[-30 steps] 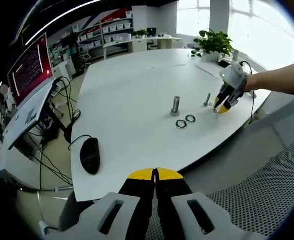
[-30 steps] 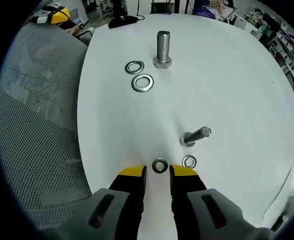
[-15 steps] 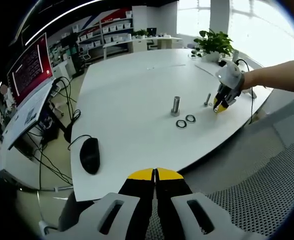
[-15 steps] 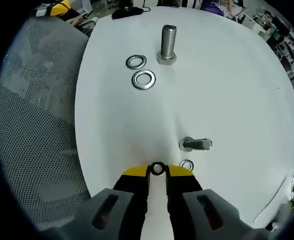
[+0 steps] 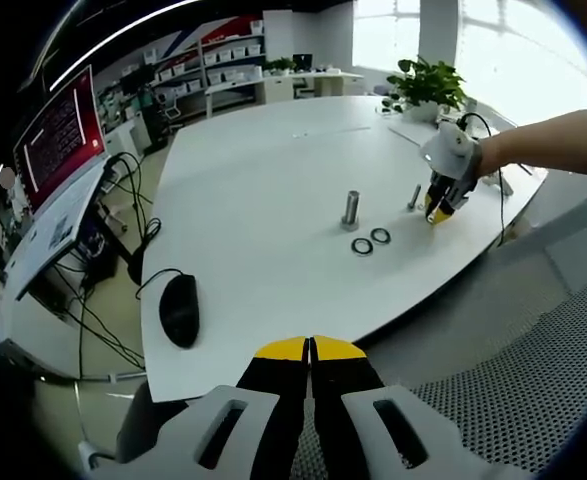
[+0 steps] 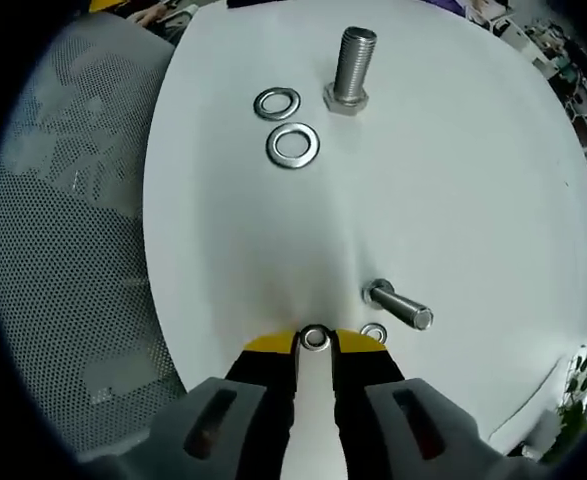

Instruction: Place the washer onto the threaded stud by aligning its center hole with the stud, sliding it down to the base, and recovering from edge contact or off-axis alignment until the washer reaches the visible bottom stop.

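Silvery, ring-shaped washer (image 6: 315,338) sits pinched between the right gripper (image 6: 315,343) jaws' yellow tips; left gripper (image 5: 311,349) jaws closed.

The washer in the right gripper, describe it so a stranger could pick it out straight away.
On the white table, near the edge beside the mesh chair, stands a small bolt. The washer sits pinched between the right gripper's yellow tips, unlike its small twin and two bigger washers lying flat.
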Tool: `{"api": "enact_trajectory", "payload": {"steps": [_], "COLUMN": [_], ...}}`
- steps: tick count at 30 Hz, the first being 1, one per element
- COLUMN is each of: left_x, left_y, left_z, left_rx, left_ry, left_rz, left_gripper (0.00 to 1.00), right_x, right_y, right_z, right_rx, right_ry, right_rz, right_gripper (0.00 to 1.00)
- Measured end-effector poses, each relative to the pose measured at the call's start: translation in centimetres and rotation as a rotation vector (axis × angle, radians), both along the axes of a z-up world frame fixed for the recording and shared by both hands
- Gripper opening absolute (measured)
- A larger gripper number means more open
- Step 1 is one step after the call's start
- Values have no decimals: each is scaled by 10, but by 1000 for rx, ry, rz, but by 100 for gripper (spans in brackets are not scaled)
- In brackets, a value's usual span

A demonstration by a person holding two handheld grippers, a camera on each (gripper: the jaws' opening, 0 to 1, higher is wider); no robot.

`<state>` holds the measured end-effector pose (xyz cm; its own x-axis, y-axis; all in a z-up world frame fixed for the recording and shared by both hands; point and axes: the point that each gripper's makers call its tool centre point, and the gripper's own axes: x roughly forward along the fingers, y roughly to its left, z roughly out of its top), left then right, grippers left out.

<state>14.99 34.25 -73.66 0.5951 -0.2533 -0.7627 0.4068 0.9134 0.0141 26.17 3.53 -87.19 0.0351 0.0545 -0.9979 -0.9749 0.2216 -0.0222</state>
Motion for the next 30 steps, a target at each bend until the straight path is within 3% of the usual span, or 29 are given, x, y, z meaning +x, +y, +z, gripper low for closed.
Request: {"api": "enact_trajectory", "payload": {"steps": [7, 16, 23, 30], "left_x": [0, 0, 0, 1], "left_y": [0, 0, 1, 1], "left_z": [1, 1, 2, 2], "left_rx": [-4, -5, -6, -8], "left_ry": [-5, -8, -12, -15], "left_rz": [2, 3, 7, 9], "left_gripper": [0, 0, 0, 0], "right_x": [0, 0, 0, 1], "right_y": [-1, -2, -2, -2], "right_z": [1, 0, 0, -1], "right_rx": [-15, -30, 1, -31], "right_ry": [25, 12, 7, 2], "right_rz": [-23, -30, -37, -20], "right_gripper": [14, 15, 15, 15]}}
